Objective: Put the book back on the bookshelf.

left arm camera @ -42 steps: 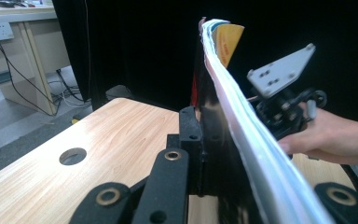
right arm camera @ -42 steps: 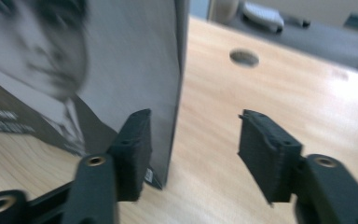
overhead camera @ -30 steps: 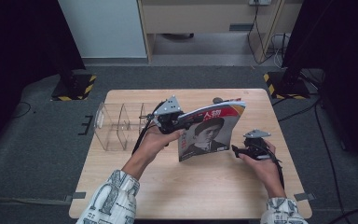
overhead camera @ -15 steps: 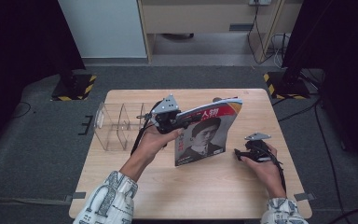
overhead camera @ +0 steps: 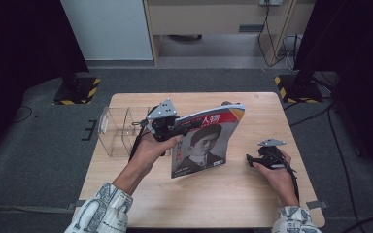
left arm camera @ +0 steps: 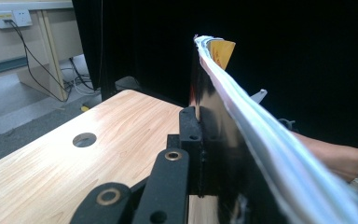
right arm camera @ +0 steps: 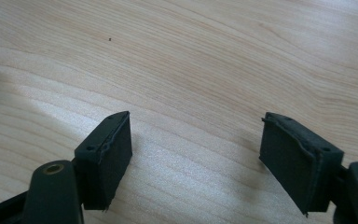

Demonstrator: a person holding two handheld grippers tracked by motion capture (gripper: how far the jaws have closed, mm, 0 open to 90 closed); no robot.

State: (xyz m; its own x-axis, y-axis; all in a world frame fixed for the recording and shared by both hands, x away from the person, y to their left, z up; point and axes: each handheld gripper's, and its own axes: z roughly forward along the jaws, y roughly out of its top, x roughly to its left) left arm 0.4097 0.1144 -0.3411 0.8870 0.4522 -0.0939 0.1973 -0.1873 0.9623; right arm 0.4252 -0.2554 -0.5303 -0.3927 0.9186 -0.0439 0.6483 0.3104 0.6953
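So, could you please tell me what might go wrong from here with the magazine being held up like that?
The left gripper pinches the magazine near one edge, so the unsupported pages could sag, tear or slip out. The right gripper is open over the bare table, apart from the magazine, so it cannot catch it. The clear box stands close beside the left hand and might get knocked.

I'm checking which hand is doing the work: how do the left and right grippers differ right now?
The left gripper is raised above the wooden table, jaws shut on the edge of the red-and-white portrait magazine. The right gripper sits low by the table, jaws spread wide over bare wood, holding nothing. The left one tilts the magazine upright; the right one is apart from it. Both are black, two-jawed and hand-held.
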